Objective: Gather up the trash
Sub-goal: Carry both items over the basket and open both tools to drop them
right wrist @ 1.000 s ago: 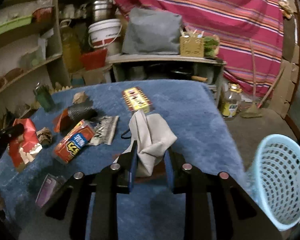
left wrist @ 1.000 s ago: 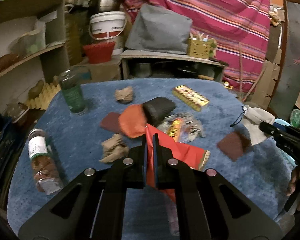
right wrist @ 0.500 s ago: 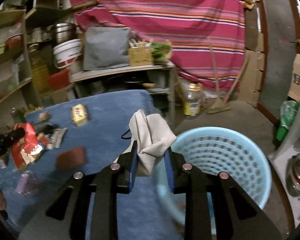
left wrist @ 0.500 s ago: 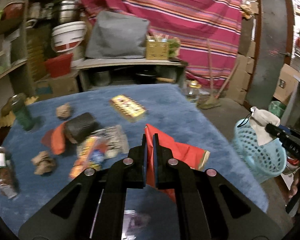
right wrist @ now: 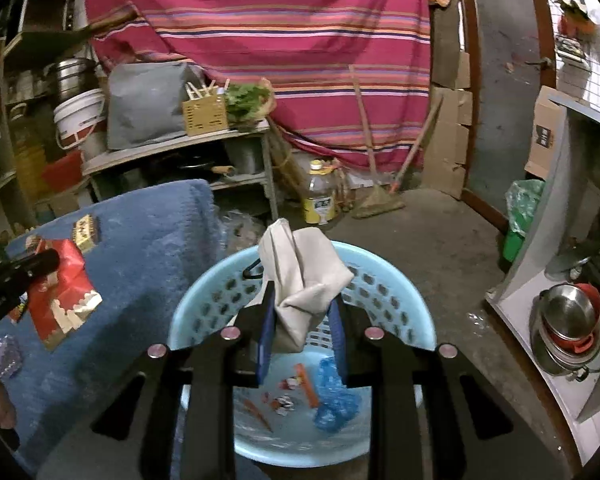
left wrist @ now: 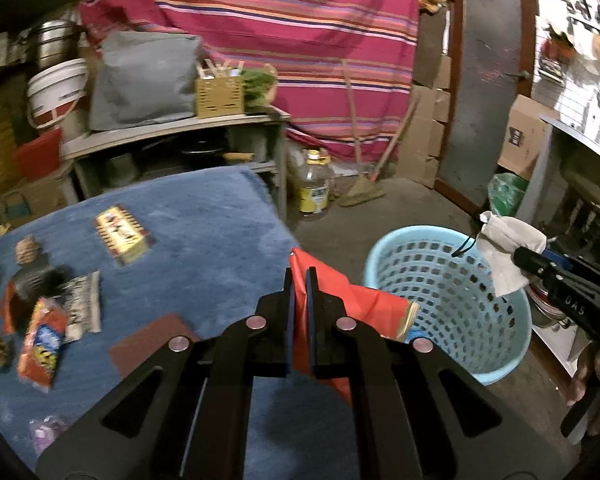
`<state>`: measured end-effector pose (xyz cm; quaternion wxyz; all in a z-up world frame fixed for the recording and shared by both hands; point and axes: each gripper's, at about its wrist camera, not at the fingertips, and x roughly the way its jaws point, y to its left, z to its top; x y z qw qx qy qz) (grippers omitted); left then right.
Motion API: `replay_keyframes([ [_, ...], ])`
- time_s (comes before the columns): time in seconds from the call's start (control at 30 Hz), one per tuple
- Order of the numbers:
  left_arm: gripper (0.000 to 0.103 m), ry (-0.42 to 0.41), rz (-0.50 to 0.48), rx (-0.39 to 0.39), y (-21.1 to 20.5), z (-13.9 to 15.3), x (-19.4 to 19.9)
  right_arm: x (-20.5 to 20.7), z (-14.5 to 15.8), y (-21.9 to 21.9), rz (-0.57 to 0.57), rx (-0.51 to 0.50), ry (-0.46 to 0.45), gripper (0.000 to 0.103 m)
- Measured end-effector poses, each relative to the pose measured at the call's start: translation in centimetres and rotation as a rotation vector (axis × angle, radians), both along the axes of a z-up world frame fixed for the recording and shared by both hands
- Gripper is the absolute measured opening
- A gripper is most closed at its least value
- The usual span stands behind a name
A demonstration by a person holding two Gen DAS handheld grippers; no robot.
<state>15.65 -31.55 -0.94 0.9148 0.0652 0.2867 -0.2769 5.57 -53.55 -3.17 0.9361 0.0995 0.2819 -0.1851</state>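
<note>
The right gripper (right wrist: pixel 302 330) is directly above the basket (right wrist: pixel 392 300), and its jaws are closed on a pale cloth pouch (right wrist: pixel 302 280), which is thick and so keeps them a little apart. I think it is held there so that the pouch falls straight in when the jaws open; the pouch hangs inside the line of the rim, not touching it. The left gripper (left wrist: pixel 299 292) is beside the basket on the table side, not yet over it. Its jaws are almost fully closed on a thin red wrapper (left wrist: pixel 352 308), which is pinched at one edge and hangs loose toward the basket, with its free corner close to the rim. This hand probably waits for its turn, because the opening is not very wide for two tools. The basket stands on the floor just off the corner of the blue table (left wrist: pixel 204 240), a good place for it, since trash can go from the cloth to it with a short swing. Inside, on the bottom, there is already a crumpled blue plastic piece (right wrist: pixel 334 400), some orange strips (right wrist: pixel 308 386) and a small printed scrap (right wrist: pixel 286 400); most of the basket is not filled. On the table, away from the basket, more trash remains: a snack bag (left wrist: pixel 40 344), a yellow packet (left wrist: pixel 122 234), a silver wrapper (left wrist: pixel 84 306), paper balls (left wrist: pixel 26 250), and a dark red square (left wrist: pixel 152 344) nearer to the basket. So the collecting is, in my view, far from finished.
</note>
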Motion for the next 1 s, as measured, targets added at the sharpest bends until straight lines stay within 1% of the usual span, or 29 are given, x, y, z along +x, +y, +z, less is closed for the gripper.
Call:
replay_keyframes([
  [0.2,0.004,0.003,-0.068,-0.015,-4.5,-0.6,-0.4,-0.9,-0.6,-2.2,-0.033,0.005,0.010,0.025],
  [0.4,0.004,0.024,-0.115,-0.016,-8.7,-2.1,-0.3,-1.4,-1.4,-3.7,-0.055,0.028,0.016,0.025],
  [0.47,0.005,0.029,-0.123,-0.013,-9.5,-2.3,-0.1,-1.5,-1.6,-3.9,-0.057,0.031,0.020,0.025],
  [0.57,0.009,0.055,-0.143,-0.016,-10.9,-2.8,0.4,-1.4,-1.7,-4.0,-0.057,0.031,0.024,0.025],
  [0.67,0.012,0.054,-0.152,-0.006,-11.5,-2.9,0.5,-1.4,-1.7,-4.2,-0.059,0.033,0.026,0.025],
  [0.73,0.021,0.062,-0.157,0.004,-11.9,-3.2,0.5,-1.5,-1.7,-4.3,-0.061,0.037,0.025,0.025],
  [0.8,0.038,0.062,-0.147,0.009,-11.8,-3.3,0.6,-1.5,-1.7,-4.4,-0.060,0.039,0.026,0.025],
  [0.87,0.049,0.065,-0.133,0.009,-11.6,-3.3,0.7,-1.5,-1.7,-4.4,-0.060,0.038,0.027,0.025],
  [0.93,0.057,0.061,-0.119,0.011,-10.9,-3.3,0.8,-1.4,-1.8,-4.2,-0.061,0.036,0.031,0.025],
  [1.0,0.063,0.056,-0.100,0.017,-10.1,-3.1,0.9,-1.2,-2.0,-4.0,-0.060,0.035,0.033,0.025],
])
